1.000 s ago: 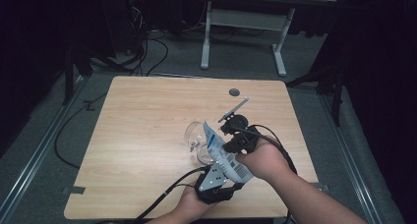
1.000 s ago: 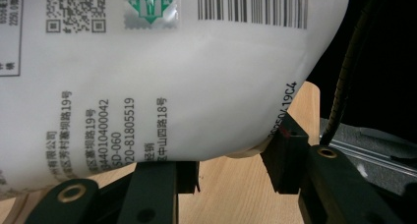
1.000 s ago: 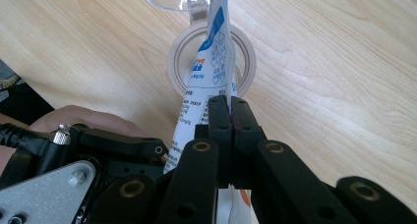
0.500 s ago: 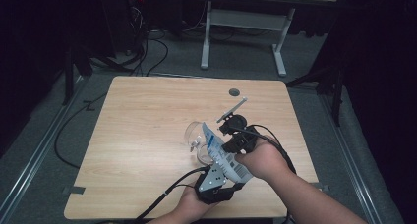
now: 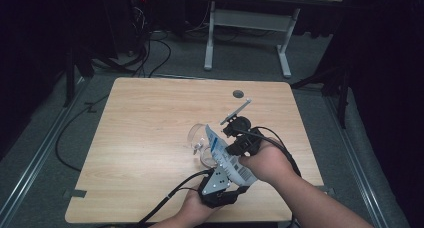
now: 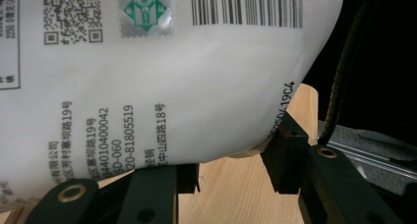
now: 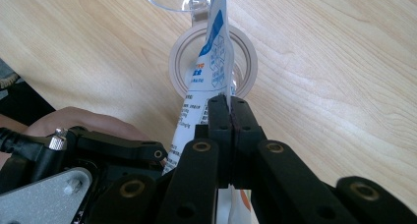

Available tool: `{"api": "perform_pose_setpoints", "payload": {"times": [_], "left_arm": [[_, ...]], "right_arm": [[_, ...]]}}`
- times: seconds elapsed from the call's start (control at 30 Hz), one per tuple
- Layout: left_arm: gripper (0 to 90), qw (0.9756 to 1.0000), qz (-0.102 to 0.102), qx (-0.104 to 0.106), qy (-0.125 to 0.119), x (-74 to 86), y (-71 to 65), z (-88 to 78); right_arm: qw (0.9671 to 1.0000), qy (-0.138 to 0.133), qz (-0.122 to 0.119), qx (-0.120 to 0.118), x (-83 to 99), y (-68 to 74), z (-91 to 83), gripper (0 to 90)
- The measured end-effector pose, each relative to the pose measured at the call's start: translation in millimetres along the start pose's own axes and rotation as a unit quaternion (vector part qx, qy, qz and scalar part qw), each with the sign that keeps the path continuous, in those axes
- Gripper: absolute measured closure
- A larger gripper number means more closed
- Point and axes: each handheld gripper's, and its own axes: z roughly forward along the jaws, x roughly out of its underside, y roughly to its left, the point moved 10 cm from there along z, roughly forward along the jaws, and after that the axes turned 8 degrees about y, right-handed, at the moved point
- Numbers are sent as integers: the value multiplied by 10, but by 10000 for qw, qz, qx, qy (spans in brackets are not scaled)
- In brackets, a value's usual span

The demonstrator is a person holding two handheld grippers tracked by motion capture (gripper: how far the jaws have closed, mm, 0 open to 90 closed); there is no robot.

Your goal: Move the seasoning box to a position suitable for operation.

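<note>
Your left gripper [image 5: 216, 180], nearest you, clamps the lower body of the white pouch [image 5: 227, 158]. Just beyond it, your right gripper [image 7: 230, 117] pinches the pouch's thin edge, jaws fully closed on it. The pouch's long axis runs away from you, its far end over the clear glass [image 5: 200, 140] on the table [image 5: 150, 113].

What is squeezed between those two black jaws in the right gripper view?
A white printed pouch. The right gripper has its jaws pressed together on the pouch's thin edge, as the right gripper view shows. Beyond it a clear glass stands on the wooden table.
</note>
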Motion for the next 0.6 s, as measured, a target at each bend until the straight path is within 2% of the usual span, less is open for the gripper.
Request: {"api": "perform_pose_setpoints", "payload": {"times": [0.6], "left_arm": [[628, 10000, 4, -5, -37, -53, -9, 3]], "right_arm": [[10000, -6, 24, 34, -3, -9, -31, 900]]}}
